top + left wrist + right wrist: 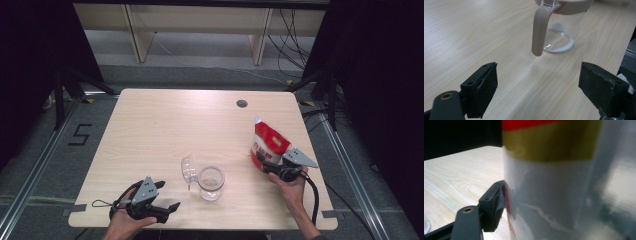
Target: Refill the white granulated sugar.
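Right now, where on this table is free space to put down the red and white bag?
The whole far half of the table is bare, bordered only by the small dark hole. The left side, above the left gripper, is free too. It is crowded near the front middle, around the clear jar and its lid, and at the bag beside the right gripper.

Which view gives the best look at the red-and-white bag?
The high view: the red-and-white bag shows whole, standing on the table at the right gripper. The right gripper view sees it as a blurred close-up between its jaws. The left gripper view faces the glass pitcher instead.
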`<state>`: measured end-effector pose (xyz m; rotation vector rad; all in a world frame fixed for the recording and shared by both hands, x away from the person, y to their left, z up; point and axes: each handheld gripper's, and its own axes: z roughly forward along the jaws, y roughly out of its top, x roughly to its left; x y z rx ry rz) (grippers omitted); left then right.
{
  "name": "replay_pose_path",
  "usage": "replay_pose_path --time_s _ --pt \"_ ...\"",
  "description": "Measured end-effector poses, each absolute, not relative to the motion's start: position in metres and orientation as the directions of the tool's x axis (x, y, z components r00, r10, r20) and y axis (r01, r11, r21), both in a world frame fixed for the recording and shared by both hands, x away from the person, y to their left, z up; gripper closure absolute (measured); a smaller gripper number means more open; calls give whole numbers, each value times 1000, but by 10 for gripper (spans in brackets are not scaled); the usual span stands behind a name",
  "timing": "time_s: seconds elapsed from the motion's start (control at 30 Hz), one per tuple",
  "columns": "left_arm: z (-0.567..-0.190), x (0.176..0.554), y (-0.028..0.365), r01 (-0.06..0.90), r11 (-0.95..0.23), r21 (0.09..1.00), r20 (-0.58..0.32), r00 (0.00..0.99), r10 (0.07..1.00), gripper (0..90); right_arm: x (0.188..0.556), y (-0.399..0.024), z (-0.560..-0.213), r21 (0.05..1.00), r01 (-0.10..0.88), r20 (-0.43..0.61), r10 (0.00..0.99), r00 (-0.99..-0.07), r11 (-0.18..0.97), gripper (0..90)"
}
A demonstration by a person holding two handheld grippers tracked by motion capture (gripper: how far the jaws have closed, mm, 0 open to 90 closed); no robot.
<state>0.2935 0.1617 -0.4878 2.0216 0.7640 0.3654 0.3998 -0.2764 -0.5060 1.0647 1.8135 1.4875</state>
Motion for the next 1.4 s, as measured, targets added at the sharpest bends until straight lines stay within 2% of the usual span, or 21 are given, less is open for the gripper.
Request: replay_pose_path --time_s 0.1,0.17,0.2,0.23,0.4,0.5,0.63,0.7,1.0,1.1,1.23,1.37,1.4 --pt "-488 294 161 371 -388 844 -41 765 642 152 404 -280 -507 977 180 1 847 -532 112 250" --pt "-488 294 162 369 -392 843 -37 765 643 152 405 -280 -507 974 202 26 839 -543 100 228" --pt "-488 294 162 369 -392 843 -36 765 643 152 407 -280 -508 981 170 17 830 -557 94 230" --pt "-488 294 162 369 -392 843 -36 765 643 152 406 -279 -508 981 185 45 844 -535 65 231" --pt "-488 295 163 355 -403 844 -22 772 635 152 407 -280 -509 978 197 55 832 -553 66 300" --pt "-488 294 162 371 -387 844 -42 766 642 152 407 -279 -509 982 178 44 823 -567 71 426" --pt "-488 294 162 373 -389 842 -41 764 644 152 407 -279 -508 981 168 19 812 -583 97 446" --pt "-487 295 164 347 -411 843 -12 776 630 153 406 -278 -508 981 176 34 820 -571 82 451" --pt "-487 295 164 353 -421 835 -10 776 631 153 403 -279 -505 979 183 33 814 -580 91 465" --pt "-487 294 163 369 -407 836 -23 764 644 153 399 -279 -503 977 180 7 819 -574 117 467" --pt "-487 294 164 378 -397 836 -35 760 649 153 397 -280 -500 974 131 -77 815 -574 185 470" --pt "-486 296 166 354 -412 840 -13 771 637 153 393 -280 -496 964 97 -146 798 -584 247 472" --pt "-486 296 166 355 -411 840 -14 771 637 153 392 -279 -496 965 103 -136 797 -589 241 472"
